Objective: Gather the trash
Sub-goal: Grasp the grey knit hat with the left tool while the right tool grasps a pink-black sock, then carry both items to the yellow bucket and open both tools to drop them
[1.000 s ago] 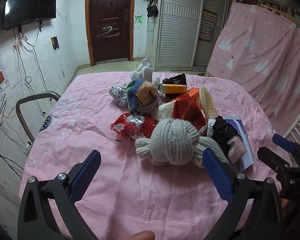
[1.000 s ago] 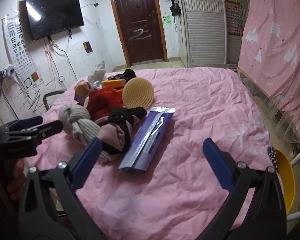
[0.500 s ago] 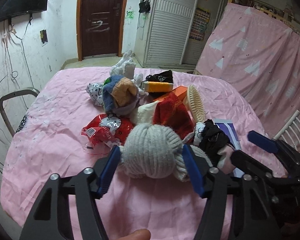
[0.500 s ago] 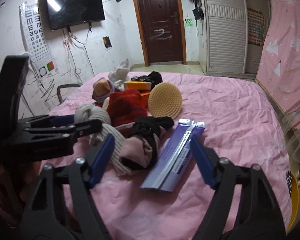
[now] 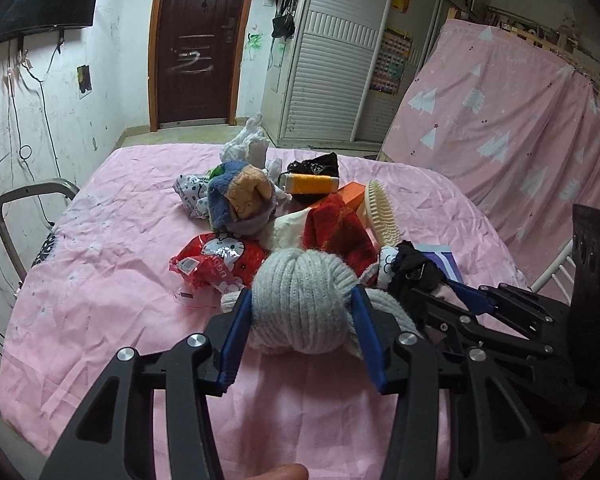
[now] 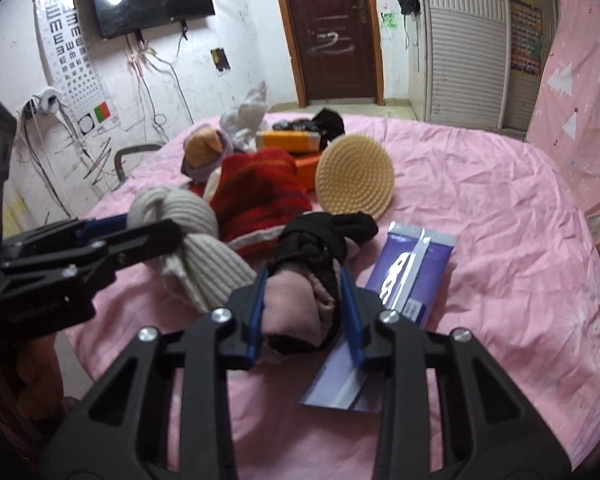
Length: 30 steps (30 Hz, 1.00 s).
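Both grippers point steeply downward, side by side. The left gripper (image 5: 300,316) has just been closing, its jaws flanking something soft; the right gripper (image 6: 302,296) (jaws nearest together) clamps likewise.

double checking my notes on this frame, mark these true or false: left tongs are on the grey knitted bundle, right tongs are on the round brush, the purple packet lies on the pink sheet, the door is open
1. Left tongs grip the grey knitted bundle: true.
2. Right tongs grip the round brush: false, they clamp the black and pink sock bundle.
3. The purple packet lies on the pink sheet: true.
4. The door is open: false, it is shut.
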Each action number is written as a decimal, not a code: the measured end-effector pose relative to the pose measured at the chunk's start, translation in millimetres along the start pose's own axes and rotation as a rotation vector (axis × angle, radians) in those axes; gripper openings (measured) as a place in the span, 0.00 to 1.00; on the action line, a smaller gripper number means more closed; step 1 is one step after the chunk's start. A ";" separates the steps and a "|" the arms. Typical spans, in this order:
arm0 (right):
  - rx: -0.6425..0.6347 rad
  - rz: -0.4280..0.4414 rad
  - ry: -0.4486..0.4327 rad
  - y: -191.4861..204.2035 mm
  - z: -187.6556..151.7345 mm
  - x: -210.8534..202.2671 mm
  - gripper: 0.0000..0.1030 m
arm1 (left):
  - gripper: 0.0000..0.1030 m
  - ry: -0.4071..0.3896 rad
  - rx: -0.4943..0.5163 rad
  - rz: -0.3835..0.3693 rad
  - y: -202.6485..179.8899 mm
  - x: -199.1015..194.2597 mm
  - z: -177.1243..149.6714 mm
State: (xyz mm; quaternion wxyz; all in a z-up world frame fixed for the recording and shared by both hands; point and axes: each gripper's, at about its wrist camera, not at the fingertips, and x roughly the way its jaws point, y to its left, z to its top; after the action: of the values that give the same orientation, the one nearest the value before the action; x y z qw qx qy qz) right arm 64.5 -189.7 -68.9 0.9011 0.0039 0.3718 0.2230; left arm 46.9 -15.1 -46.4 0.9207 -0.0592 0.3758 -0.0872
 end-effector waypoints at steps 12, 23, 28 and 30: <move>0.048 0.002 -0.152 -15.0 9.4 -49.9 0.30 | 0.39 -0.115 0.012 0.029 -13.8 -43.3 12.1; 0.141 -0.065 -0.260 -63.4 -1.3 -100.0 0.30 | 0.39 -0.155 0.082 0.007 -62.5 -53.2 29.5; 0.186 -0.139 -0.297 -94.8 -12.2 -126.5 0.30 | 0.39 -0.157 0.148 -0.035 -105.8 -47.5 37.4; 0.199 -0.168 -0.305 -107.3 -16.9 -135.5 0.30 | 0.39 -0.156 0.171 -0.057 -121.3 -44.1 39.6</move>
State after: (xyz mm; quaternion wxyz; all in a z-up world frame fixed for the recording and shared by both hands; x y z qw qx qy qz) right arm 11.4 -343.9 -9.1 0.9576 0.0956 0.2502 0.1060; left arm 29.6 -123.0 33.0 0.9459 0.0022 0.2925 -0.1403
